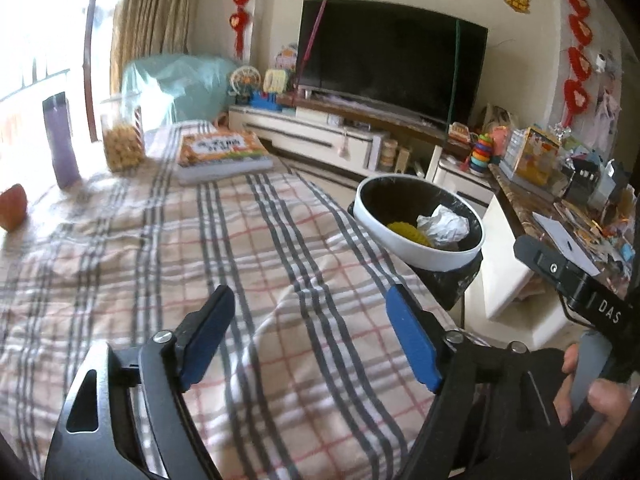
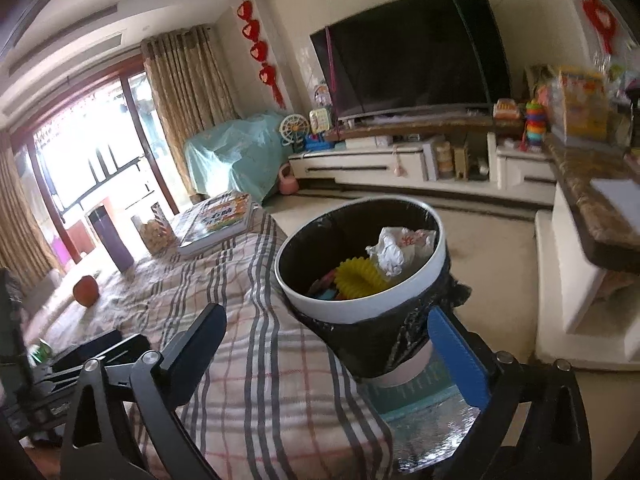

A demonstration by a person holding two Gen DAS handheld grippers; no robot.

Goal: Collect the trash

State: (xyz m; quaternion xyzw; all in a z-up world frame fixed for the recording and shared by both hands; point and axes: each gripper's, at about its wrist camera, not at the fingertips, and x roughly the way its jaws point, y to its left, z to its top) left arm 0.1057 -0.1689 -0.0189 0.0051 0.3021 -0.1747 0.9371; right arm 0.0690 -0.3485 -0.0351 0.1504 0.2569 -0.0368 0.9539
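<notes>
1. Left wrist view: the left gripper (image 1: pixel 308 332) stands wide open and holds nothing, above the plaid tablecloth (image 1: pixel 160 264). The trash bin (image 1: pixel 420 248), lined with a black bag, is ahead and to the right of its fingers, with crumpled paper (image 1: pixel 442 226) inside. No loose trash is seen between the jaws. The objects far left are blurred by window glare.

2. Right wrist view: the right gripper (image 2: pixel 340 352) is also wide open and empty. The bin (image 2: pixel 360 304) is just ahead, near its right finger. A careless move could probably knock the bin, which seems close to the table edge. The bin's base is hidden.
</notes>
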